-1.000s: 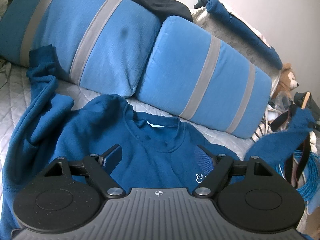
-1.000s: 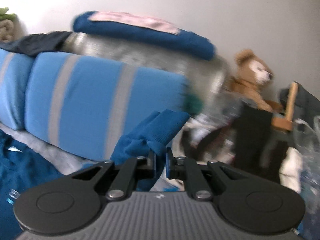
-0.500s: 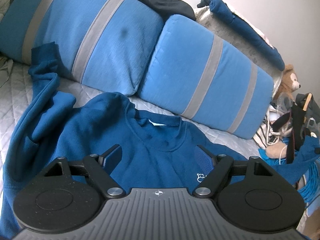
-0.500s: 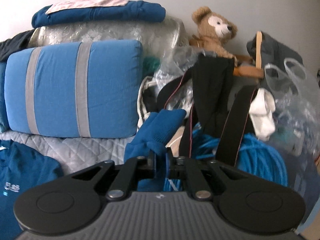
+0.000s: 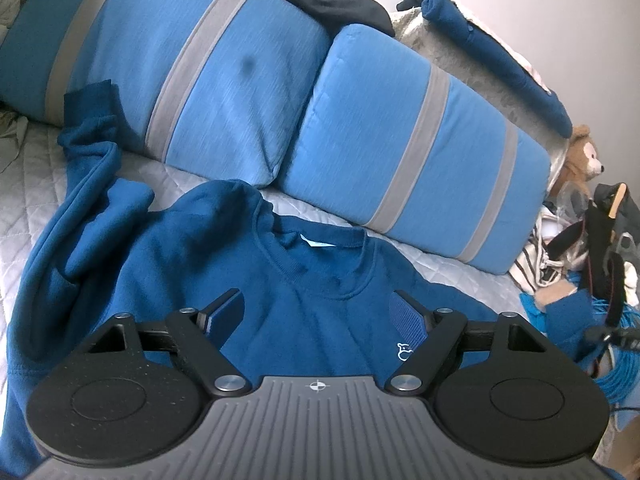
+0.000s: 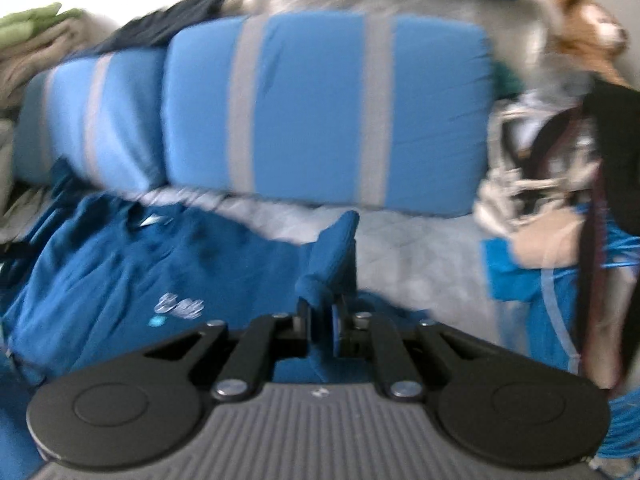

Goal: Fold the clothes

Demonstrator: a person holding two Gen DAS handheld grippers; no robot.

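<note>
Dark blue crew-neck sweatshirt (image 5: 304, 300) lies front-up on the grey quilted bed, collar toward the far pillows; white neck label showing inside the collar; small white logo on the chest, right side; left sleeve (image 5: 80, 208) bunched and creased, trailing toward the far left; right sleeve cuff (image 6: 328, 256) lifted off the bed, pinched between closed fingers; right view motion-blurred.
</note>
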